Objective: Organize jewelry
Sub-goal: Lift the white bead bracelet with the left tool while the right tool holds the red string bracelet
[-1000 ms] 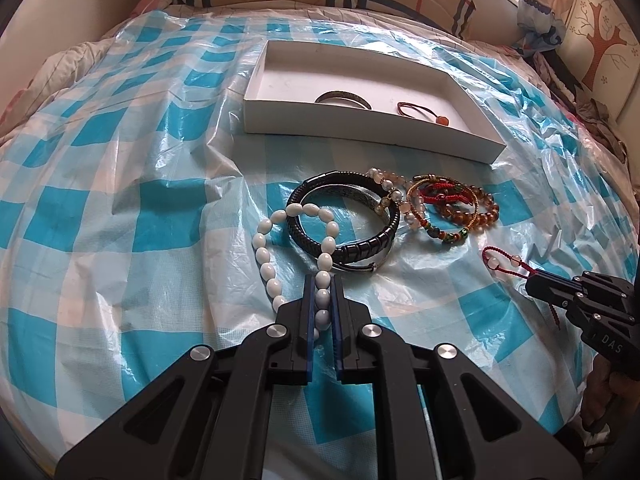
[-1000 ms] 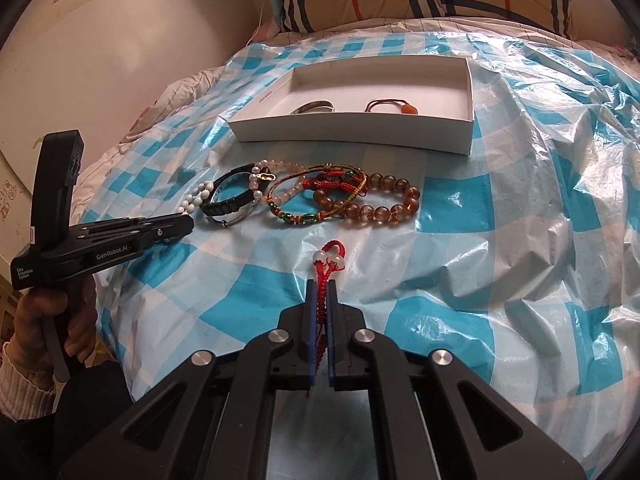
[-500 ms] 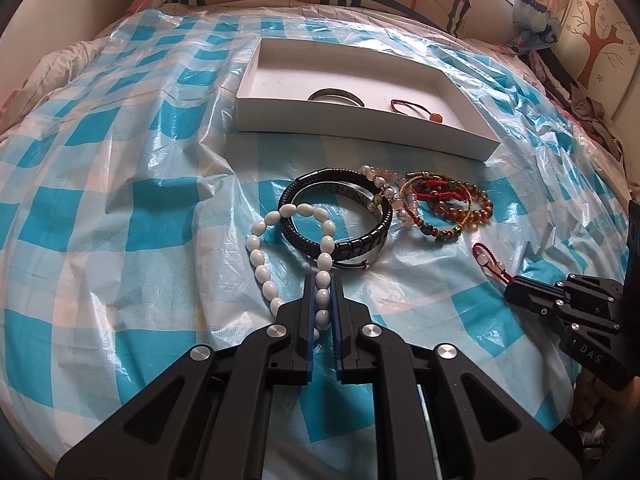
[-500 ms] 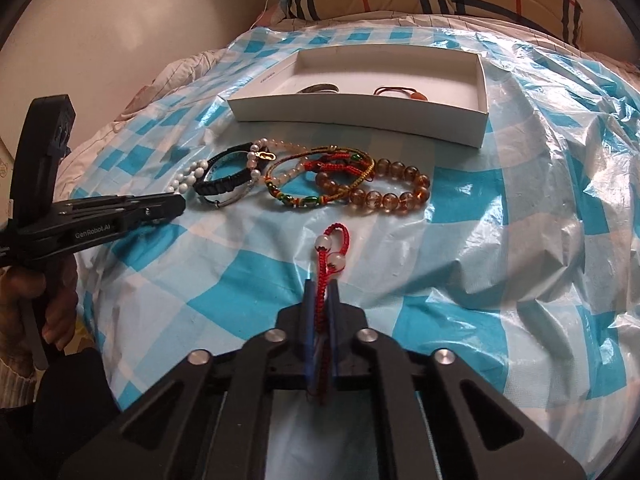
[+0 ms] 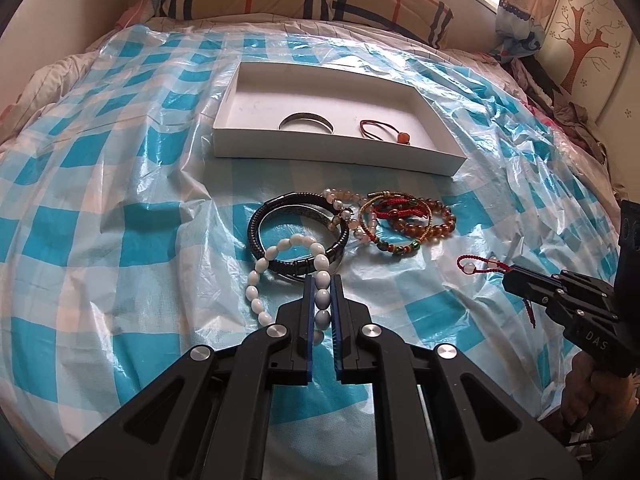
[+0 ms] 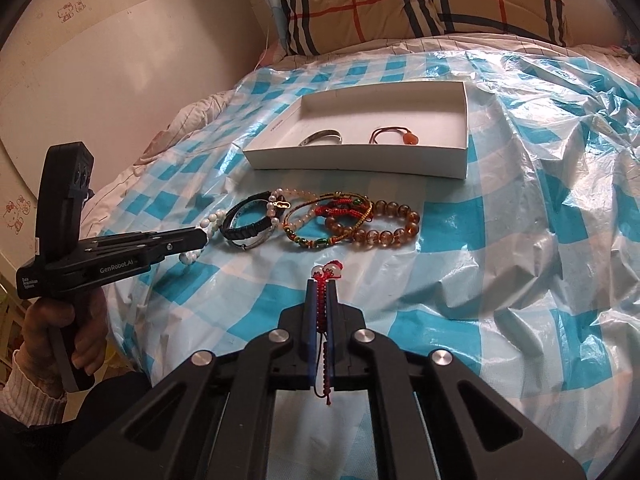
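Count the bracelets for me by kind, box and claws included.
Bead bracelets: 3 (white beads, pink beads, amber beads)
Cord bracelets: 4 (held red cord, piled red cord, gold cord, dark cord)
Silver bangle: 1
Black band: 1
Total: 9

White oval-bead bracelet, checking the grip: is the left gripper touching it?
Touching: the left wrist view shows the left gripper shut on the white oval-bead bracelet.

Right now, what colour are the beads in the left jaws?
White, on the bead bracelet; the left wrist view shows it best.
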{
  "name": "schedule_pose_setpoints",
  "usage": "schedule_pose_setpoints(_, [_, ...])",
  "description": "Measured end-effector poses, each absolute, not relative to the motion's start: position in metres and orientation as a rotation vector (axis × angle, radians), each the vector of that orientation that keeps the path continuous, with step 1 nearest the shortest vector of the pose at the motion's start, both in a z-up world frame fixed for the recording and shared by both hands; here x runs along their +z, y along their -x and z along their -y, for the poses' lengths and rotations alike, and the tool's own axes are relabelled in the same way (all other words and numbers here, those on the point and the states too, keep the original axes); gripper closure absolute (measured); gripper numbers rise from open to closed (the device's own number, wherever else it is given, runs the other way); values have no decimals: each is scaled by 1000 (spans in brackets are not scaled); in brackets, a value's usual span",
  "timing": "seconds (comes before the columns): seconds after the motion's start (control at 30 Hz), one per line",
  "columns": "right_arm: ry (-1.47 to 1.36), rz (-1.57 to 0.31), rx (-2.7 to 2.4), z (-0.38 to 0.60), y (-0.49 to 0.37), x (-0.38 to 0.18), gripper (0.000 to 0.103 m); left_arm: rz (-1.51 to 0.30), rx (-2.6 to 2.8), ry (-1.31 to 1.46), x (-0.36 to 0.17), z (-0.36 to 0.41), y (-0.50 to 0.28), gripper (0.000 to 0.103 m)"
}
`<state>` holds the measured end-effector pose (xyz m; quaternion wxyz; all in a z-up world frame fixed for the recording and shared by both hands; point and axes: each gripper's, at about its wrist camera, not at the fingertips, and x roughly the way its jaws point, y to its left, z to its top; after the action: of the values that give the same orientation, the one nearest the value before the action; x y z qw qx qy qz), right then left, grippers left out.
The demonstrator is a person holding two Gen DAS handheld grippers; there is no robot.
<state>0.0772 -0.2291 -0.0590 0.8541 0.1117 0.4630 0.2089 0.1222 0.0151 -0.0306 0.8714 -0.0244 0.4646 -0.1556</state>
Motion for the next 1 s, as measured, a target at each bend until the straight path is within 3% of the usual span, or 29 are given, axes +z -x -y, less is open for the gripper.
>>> schedule_pose_setpoints(1.0, [-264, -975, 448, 231, -79, -58, 98, -963, -344, 45, -29, -10, -118, 96])
